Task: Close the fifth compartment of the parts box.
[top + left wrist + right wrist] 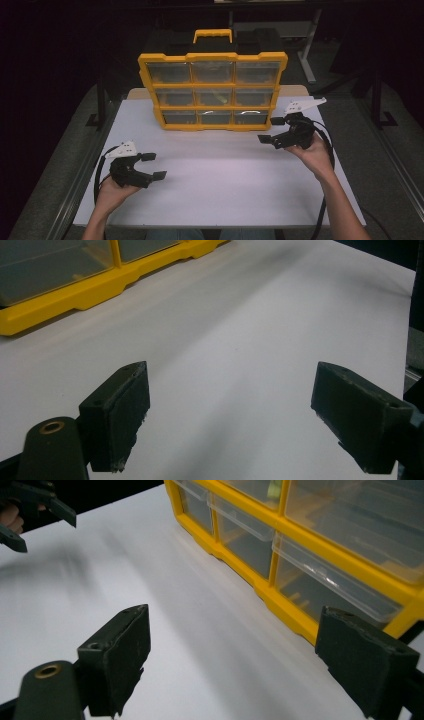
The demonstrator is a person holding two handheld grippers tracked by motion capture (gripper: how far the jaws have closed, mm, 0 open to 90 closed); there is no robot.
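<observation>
Black jaws of my right gripper stand wide apart with nothing between them, just off the lower right corner of the yellow organiser case. Left gripper, also spread and empty, hovers over bare white bench well clear of the case, near the front left.

Case stands upright on its long edge toward the back of the bench, leaning slightly away, handle on top. Nine clear drawers face me; the bottom-right one is nearest my right jaws.

Risks, as I judge them:
- Case is tall and stands on a narrow edge. A push from my right jaws at drawer height could tip it backward or skid it off the rear of the bench. Left gripper is too far off to brace it.
- Drawer lips are thin, slick plastic. A shallow pinch could slip off, or the drawer could come out crooked and jam.
- Small contents inside are hard to make out; a drawer jerked free could spill them.
</observation>
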